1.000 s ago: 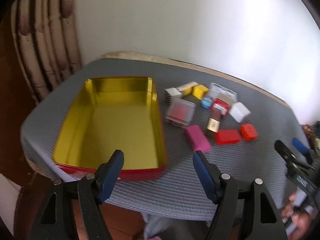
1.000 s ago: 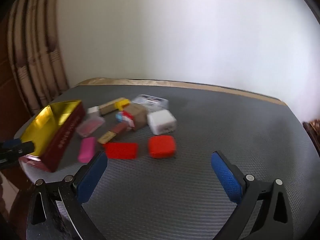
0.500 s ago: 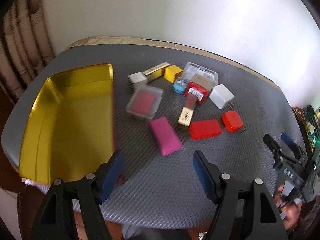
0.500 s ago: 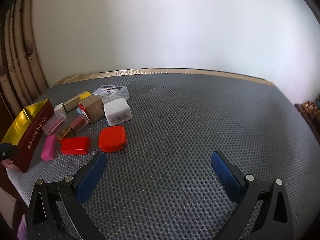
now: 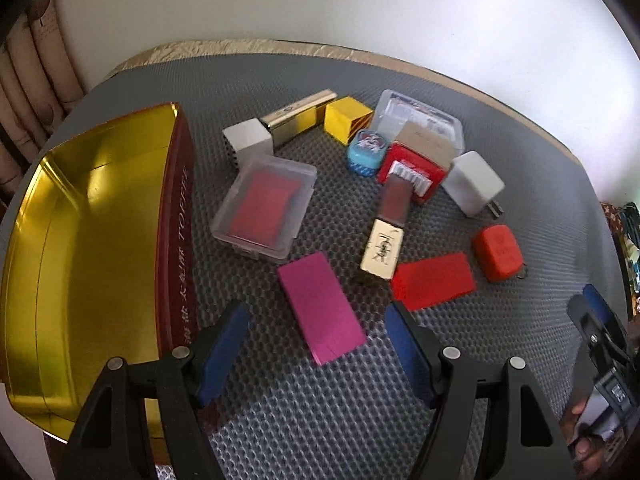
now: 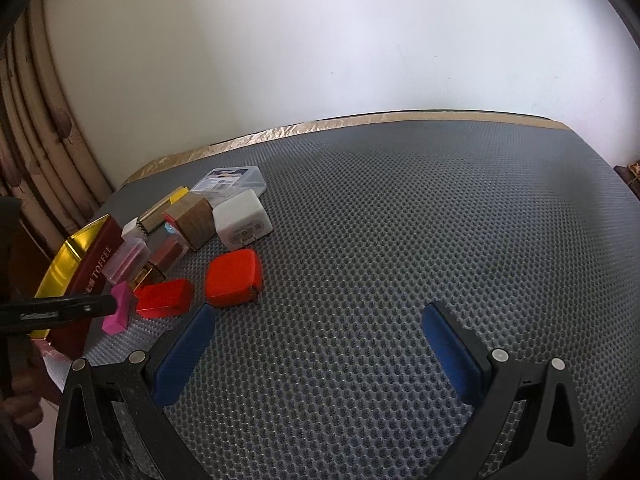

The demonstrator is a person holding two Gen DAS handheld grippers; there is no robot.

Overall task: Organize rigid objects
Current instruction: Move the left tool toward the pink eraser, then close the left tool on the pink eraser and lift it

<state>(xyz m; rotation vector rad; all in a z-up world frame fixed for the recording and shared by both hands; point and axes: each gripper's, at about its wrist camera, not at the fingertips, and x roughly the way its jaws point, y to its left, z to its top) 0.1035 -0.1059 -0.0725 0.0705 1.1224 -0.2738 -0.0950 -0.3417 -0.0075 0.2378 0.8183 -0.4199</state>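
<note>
A gold-lined red toffee tin (image 5: 92, 240) lies open and empty on the grey mat at the left. Right of it sit several small boxes: a magenta block (image 5: 320, 306), a red flat block (image 5: 434, 280), a rounded red case (image 5: 498, 254), a white charger (image 5: 472, 184), a clear case with a red insert (image 5: 266, 204) and a gold-capped lipstick box (image 5: 386, 236). My left gripper (image 5: 316, 346) is open, its fingers either side of the magenta block's near end. My right gripper (image 6: 320, 350) is open over bare mat, right of the rounded red case (image 6: 234, 278).
Further back lie a gold bar box (image 5: 298, 122), a yellow cube (image 5: 346, 120), a blue round tin (image 5: 366, 152), a clear lidded case (image 5: 420, 120) and a red-brown carton (image 5: 416, 160). A white wall and a curtain (image 6: 36, 152) border the table. The right half of the mat (image 6: 440, 220) is bare.
The left gripper has swung right from above the tin and come down close to the magenta block. The right gripper has shifted right, leaving the boxes at its left.
</note>
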